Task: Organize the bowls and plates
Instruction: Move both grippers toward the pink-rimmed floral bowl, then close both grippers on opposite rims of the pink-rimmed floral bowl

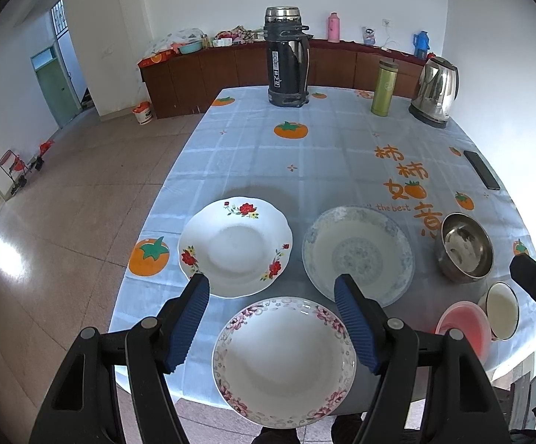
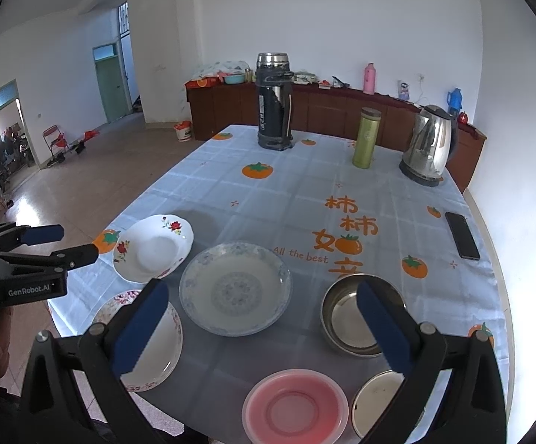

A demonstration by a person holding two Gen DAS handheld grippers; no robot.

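On the table lie a red-flower plate (image 1: 235,247) (image 2: 153,248), a blue-patterned plate (image 1: 358,255) (image 2: 234,288) and a pink-flower plate (image 1: 284,362) (image 2: 149,344) at the near edge. A steel bowl (image 1: 466,247) (image 2: 357,322), a pink plastic bowl (image 1: 462,329) (image 2: 294,407) and a small enamel bowl (image 1: 502,310) (image 2: 379,403) sit to the right. My left gripper (image 1: 272,288) is open and empty above the pink-flower plate. My right gripper (image 2: 262,296) is open and empty above the blue-patterned plate and the steel bowl.
A dark thermos (image 1: 286,57), a green flask (image 1: 383,88) and a steel kettle (image 1: 436,90) stand at the table's far end. A black phone (image 2: 462,235) lies at the right edge. The tablecloth (image 1: 305,155) is pale blue with persimmons. A counter (image 1: 231,66) runs behind.
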